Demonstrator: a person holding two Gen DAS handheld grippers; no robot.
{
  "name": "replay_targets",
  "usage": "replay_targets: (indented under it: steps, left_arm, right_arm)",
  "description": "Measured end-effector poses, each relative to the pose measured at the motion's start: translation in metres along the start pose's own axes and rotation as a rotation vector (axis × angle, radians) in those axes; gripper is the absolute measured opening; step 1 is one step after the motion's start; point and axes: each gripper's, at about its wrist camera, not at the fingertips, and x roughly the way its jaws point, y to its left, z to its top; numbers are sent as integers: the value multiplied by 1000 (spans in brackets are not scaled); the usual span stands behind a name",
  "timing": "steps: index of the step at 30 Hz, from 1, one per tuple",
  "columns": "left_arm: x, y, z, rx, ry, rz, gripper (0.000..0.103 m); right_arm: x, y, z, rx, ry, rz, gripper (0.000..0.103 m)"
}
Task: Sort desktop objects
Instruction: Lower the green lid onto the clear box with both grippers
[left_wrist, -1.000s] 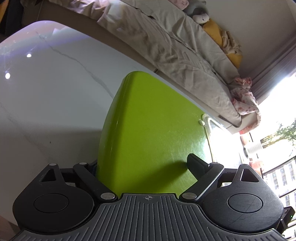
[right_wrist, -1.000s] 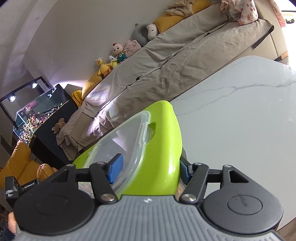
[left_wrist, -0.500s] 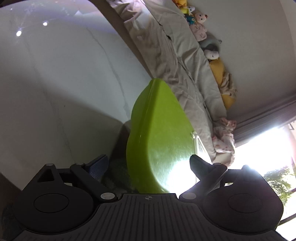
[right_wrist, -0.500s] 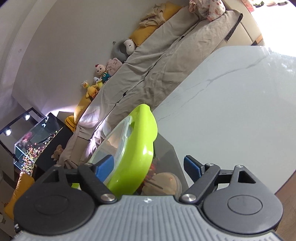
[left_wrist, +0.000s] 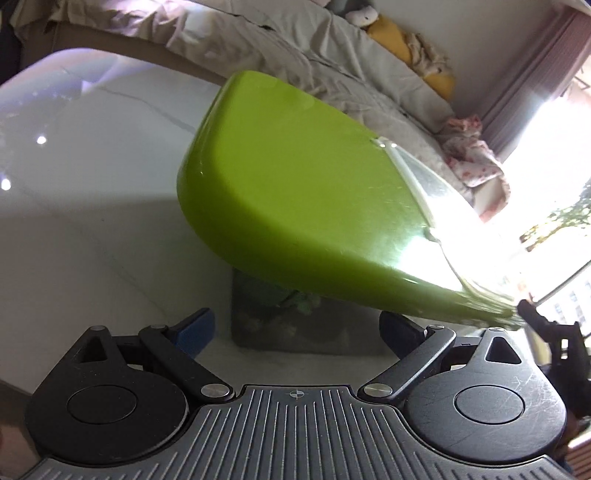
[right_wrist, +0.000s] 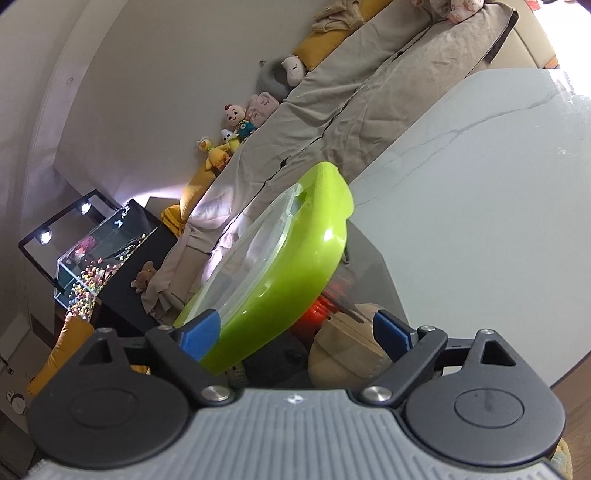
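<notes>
A lime-green box lid (left_wrist: 295, 192) with a clear centre panel sits tilted over a dark see-through storage box (left_wrist: 295, 325) on the white marble table (left_wrist: 92, 184). My left gripper (left_wrist: 295, 328) is open, its fingers spread just short of the box. In the right wrist view the same lid (right_wrist: 288, 266) leans up to the left over the box, which holds a tan wooden ball-like object (right_wrist: 347, 354) and something red-orange (right_wrist: 317, 314). My right gripper (right_wrist: 299, 332) is open; its left fingertip (right_wrist: 201, 332) lies beside the lid's edge.
A sofa under beige sheets (right_wrist: 369, 92) runs behind the table, with plush toys (right_wrist: 240, 122). A lit glass tank (right_wrist: 92, 258) stands at the left. The table's edge (right_wrist: 576, 354) is close at the right. A bright window (left_wrist: 546, 155) glares.
Both grippers opened: a second ago each was shut on the green lid. The lid now rests tilted over the box, and both grippers have drawn back a little.
</notes>
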Motion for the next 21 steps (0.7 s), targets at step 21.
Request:
replay_targets:
  steps: [21]
  left_arm:
    - [6,-3,4,-65,46,-50,99]
  right_arm:
    - [28,31,19,-223,-26,-161,89]
